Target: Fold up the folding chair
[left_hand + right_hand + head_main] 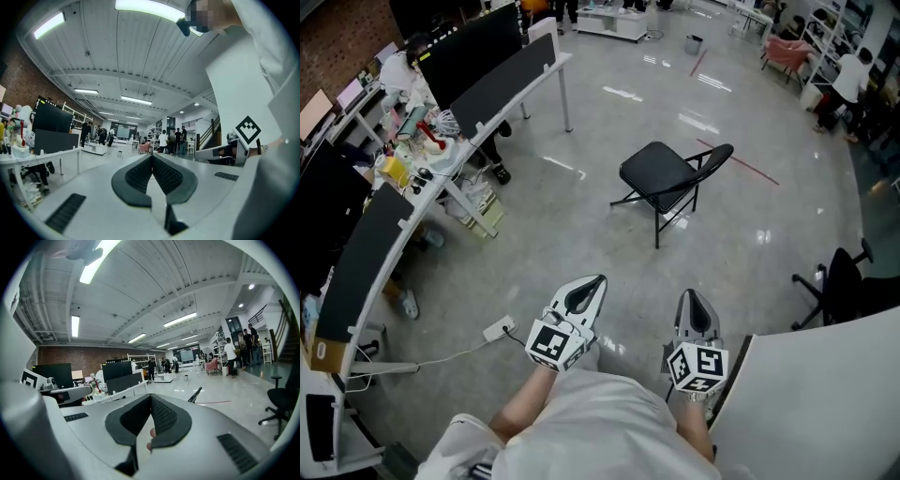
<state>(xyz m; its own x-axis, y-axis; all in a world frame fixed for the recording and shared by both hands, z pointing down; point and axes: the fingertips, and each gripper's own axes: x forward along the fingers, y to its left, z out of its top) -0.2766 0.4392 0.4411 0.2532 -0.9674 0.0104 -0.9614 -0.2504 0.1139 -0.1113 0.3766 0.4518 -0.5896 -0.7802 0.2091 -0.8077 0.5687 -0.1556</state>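
Black folding chair standing unfolded mid-floor, left gripper and right gripper both closed, empty, well short of it

One folding chair. Two grippers: one left gripper and one right gripper, each bearing one marker cube. One black office chair on wheels. One white power strip on the floor. One small bin. One pink armchair. Two red floor lines.
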